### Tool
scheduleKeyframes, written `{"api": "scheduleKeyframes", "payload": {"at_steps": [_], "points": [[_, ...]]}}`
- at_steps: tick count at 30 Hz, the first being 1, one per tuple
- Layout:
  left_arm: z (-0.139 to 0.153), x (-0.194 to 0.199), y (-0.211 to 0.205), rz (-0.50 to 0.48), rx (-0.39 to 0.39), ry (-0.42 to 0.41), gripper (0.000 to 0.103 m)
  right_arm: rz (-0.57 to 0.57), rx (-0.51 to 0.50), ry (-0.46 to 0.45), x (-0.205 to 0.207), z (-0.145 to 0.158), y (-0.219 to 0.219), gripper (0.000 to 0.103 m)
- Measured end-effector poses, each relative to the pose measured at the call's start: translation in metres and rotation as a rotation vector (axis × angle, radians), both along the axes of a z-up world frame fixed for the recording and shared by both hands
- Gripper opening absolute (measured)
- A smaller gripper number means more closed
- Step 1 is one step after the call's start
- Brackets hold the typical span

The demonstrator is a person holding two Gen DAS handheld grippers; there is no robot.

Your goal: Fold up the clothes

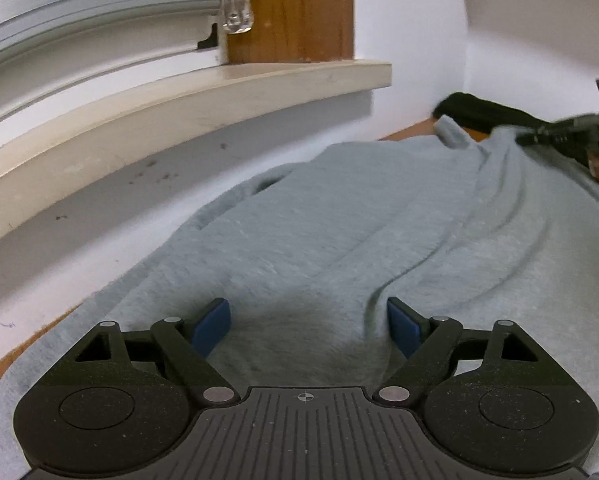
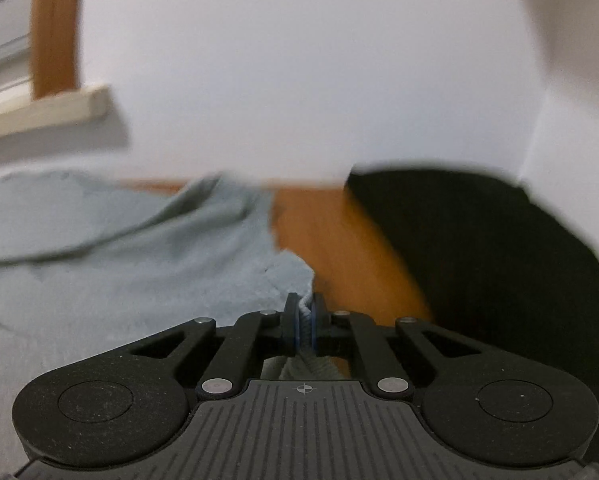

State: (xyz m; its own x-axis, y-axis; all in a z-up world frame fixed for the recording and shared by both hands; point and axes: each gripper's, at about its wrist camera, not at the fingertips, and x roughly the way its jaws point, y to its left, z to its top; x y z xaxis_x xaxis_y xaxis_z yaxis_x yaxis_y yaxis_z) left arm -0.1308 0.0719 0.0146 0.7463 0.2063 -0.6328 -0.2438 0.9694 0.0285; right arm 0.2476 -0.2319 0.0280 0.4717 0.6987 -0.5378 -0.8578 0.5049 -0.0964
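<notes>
A pale blue-grey fleece garment (image 1: 339, 220) lies spread over the wooden table, with long wrinkles running toward its far right corner. My left gripper (image 1: 308, 326) hovers low over it, open, blue pads apart with only cloth beneath them. In the right wrist view, my right gripper (image 2: 304, 322) is shut on an edge of the same garment (image 2: 139, 264), a fold of cloth pinched between its pads. The right gripper (image 1: 559, 130) also appears at the far right of the left wrist view, at the garment's corner.
A black garment (image 2: 479, 240) lies on the orange-brown table (image 2: 339, 240) to the right, near the wall corner. A cream window sill (image 1: 179, 120) and a wooden frame (image 1: 291, 12) run along the back left. White walls close off the far side.
</notes>
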Motion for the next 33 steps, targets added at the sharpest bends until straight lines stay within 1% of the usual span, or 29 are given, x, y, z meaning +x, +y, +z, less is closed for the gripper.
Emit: {"api": "scheduleKeyframes", "payload": {"at_steps": [1, 3, 6, 8, 9, 10, 12, 13, 14, 15, 16, 17, 19, 22, 24, 26, 29, 31, 32, 33], "points": [[0.000, 0.002, 0.003, 0.004, 0.002, 0.000, 0.087, -0.010, 0.017, -0.018, 0.002, 0.004, 0.006, 0.005], [0.000, 0.007, 0.009, 0.021, 0.005, 0.000, 0.087, -0.028, 0.015, -0.053, 0.006, 0.011, 0.021, 0.005], [0.000, 0.016, 0.021, 0.056, 0.009, 0.000, 0.087, -0.051, -0.042, -0.082, 0.013, 0.011, 0.041, 0.005], [0.000, 0.022, 0.027, 0.065, 0.008, 0.001, 0.088, -0.053, -0.088, -0.090, 0.016, 0.000, 0.049, 0.007], [0.000, 0.024, 0.030, 0.067, 0.007, 0.002, 0.089, -0.051, -0.102, -0.098, 0.016, -0.005, 0.051, 0.012], [-0.001, 0.025, 0.030, 0.068, 0.006, 0.003, 0.090, -0.054, -0.112, -0.088, 0.014, -0.009, 0.050, 0.026], [-0.001, 0.026, 0.028, 0.070, 0.018, 0.002, 0.090, -0.076, -0.122, -0.085, 0.007, -0.012, 0.045, 0.035], [0.000, 0.023, 0.024, 0.076, 0.035, 0.001, 0.090, -0.087, -0.101, -0.102, 0.001, -0.010, 0.038, 0.043], [0.001, 0.019, 0.019, 0.084, 0.053, 0.002, 0.090, -0.091, -0.072, -0.105, -0.006, -0.006, 0.029, 0.050], [0.006, 0.011, 0.012, 0.076, 0.064, -0.007, 0.090, -0.093, -0.042, -0.103, -0.012, -0.001, 0.019, 0.059], [0.010, 0.004, 0.005, 0.068, 0.076, -0.017, 0.092, -0.084, -0.016, -0.079, -0.019, 0.002, 0.008, 0.065], [0.014, -0.003, -0.002, 0.060, 0.087, -0.026, 0.093, -0.064, 0.001, -0.051, -0.027, 0.004, 0.000, 0.067], [0.018, -0.025, -0.013, 0.062, 0.059, -0.038, 0.094, -0.010, 0.022, -0.001, -0.041, 0.003, -0.008, 0.074], [0.024, -0.057, -0.029, 0.064, 0.017, -0.056, 0.094, 0.065, 0.011, 0.029, -0.063, -0.003, -0.010, 0.074], [0.025, -0.077, -0.040, 0.071, -0.016, -0.069, 0.094, 0.079, -0.014, 0.009, -0.073, -0.004, 0.000, 0.074], [0.022, -0.094, -0.051, 0.084, -0.036, -0.088, 0.094, 0.072, -0.013, -0.005, -0.078, -0.002, 0.005, 0.074], [0.017, -0.104, -0.061, 0.091, -0.026, -0.082, 0.094, 0.048, 0.012, -0.038, -0.079, 0.011, 0.002, 0.074], [0.018, -0.102, -0.065, 0.081, -0.031, -0.092, 0.094, 0.036, 0.040, -0.036, -0.076, 0.022, -0.012, 0.073], [0.020, -0.099, -0.065, 0.078, -0.044, -0.111, 0.094, 0.032, 0.051, -0.033, -0.076, 0.026, -0.025, 0.072], [0.022, -0.093, -0.065, 0.071, -0.051, -0.122, 0.094, 0.029, 0.061, -0.031, -0.076, 0.030, -0.038, 0.063]]}}
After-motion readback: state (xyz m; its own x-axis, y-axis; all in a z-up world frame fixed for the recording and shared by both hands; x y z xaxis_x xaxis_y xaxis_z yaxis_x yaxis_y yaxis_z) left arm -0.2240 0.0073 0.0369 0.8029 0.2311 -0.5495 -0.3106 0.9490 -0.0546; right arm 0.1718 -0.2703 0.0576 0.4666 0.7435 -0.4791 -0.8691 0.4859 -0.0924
